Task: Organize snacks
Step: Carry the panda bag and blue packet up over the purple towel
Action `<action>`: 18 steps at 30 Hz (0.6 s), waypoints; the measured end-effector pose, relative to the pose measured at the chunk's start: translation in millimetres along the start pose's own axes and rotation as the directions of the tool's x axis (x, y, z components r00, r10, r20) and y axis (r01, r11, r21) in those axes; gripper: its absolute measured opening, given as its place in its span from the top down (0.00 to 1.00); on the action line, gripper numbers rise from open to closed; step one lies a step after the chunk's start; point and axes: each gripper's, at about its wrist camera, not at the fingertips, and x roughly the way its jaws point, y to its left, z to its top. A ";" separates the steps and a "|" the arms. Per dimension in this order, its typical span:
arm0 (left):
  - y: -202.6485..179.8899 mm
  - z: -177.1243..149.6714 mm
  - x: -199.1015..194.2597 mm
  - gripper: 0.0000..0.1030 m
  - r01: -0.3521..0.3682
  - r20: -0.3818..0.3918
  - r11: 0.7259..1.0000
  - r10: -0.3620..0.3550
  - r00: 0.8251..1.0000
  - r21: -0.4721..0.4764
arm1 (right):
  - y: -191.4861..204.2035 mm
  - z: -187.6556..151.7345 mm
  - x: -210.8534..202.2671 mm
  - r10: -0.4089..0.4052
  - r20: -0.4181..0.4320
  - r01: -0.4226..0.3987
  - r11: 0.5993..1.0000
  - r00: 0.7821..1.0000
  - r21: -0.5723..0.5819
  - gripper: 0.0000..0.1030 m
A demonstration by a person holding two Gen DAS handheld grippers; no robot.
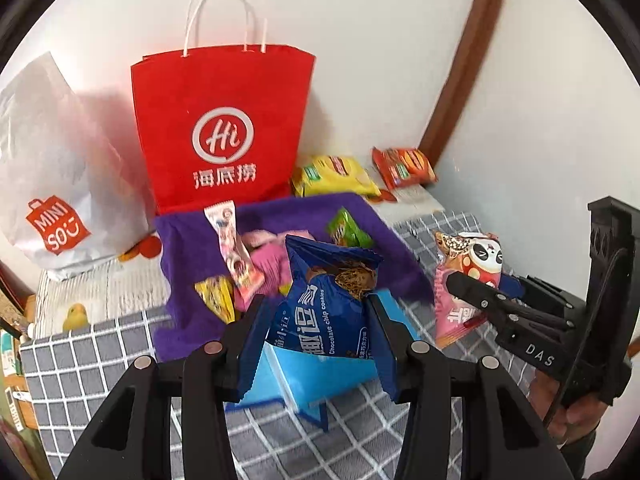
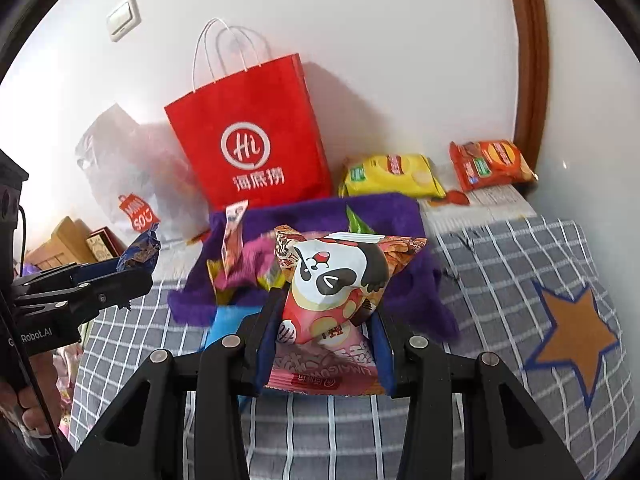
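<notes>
The left hand-held gripper [image 1: 316,320] pinches a blue cookie bag [image 1: 328,304]. The right hand-held gripper [image 2: 324,336] pinches a panda snack [image 2: 336,284] — both above the purple cloth [image 1: 188,248].

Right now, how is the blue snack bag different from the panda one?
The blue cookie bag is dark blue with a chocolate chip cookie pictured on it; the panda bag is pink and red with a cartoon panda face. The blue cookie bag sits in the left gripper, the panda bag in the right gripper. Both are puffy sealed packets, pinched between fingers and held above the checked cloth.
</notes>
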 end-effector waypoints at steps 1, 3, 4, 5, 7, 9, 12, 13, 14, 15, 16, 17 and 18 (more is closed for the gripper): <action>2.8 6.5 2.0 0.55 0.010 0.010 1.000 -0.009 1.000 -0.009 | 1.2 6.5 4.0 0.001 0.005 -0.001 1.000 1.000 -0.005 0.60; 5.8 15.0 5.6 0.55 0.018 0.020 1.000 -0.017 1.000 -0.017 | 3.2 16.7 10.8 0.006 0.008 -0.006 1.000 1.000 -0.013 0.60; 7.1 18.9 7.6 0.55 0.019 0.024 1.000 -0.018 1.000 -0.020 | 3.8 22.5 14.8 0.005 0.008 -0.005 1.000 1.000 -0.016 0.60; 9.4 24.2 10.4 0.55 0.021 0.028 0.999 -0.020 0.999 -0.025 | 4.2 27.4 18.2 0.004 0.010 -0.004 1.000 1.000 -0.017 0.60; 13.6 33.2 13.7 0.55 0.028 0.036 0.999 -0.027 0.999 -0.034 | 4.9 37.4 23.8 0.007 0.015 -0.006 1.000 1.000 -0.018 0.60; 18.3 42.1 17.2 0.55 0.034 0.044 0.999 -0.033 0.999 -0.042 | 6.7 48.4 29.6 0.007 0.020 -0.006 1.000 1.000 -0.023 0.60; 25.1 57.4 25.1 0.55 0.033 0.056 0.998 -0.030 0.998 -0.050 | 10.5 62.8 38.6 0.000 0.030 0.001 0.999 1.000 -0.039 0.60; 27.0 61.4 27.8 0.55 0.031 0.060 0.998 -0.028 0.998 -0.051 | 11.9 66.6 41.2 -0.001 0.032 0.002 0.999 0.999 -0.043 0.60; 29.1 65.0 30.8 0.55 0.027 0.063 0.998 -0.024 0.998 -0.053 | 13.5 69.9 43.5 0.002 0.035 -0.001 0.999 0.999 -0.047 0.60; 30.8 67.2 32.8 0.55 0.024 0.064 0.998 -0.021 0.998 -0.055 | 15.3 74.0 46.9 0.009 0.036 -0.007 0.999 0.999 -0.053 0.60; 33.4 69.7 36.3 0.55 0.018 0.067 0.998 -0.014 0.998 -0.057 | 16.8 78.1 51.0 0.016 0.036 -0.014 0.998 0.999 -0.058 0.60; 35.7 70.7 39.1 0.55 0.012 0.068 0.998 -0.008 0.998 -0.057 | 18.1 80.9 54.4 0.020 0.035 -0.018 0.998 0.999 -0.059 0.60; 39.0 71.6 42.9 0.55 0.002 0.067 0.998 0.002 0.998 -0.060 | 19.0 85.0 60.2 0.035 0.033 -0.033 0.998 0.999 -0.059 0.60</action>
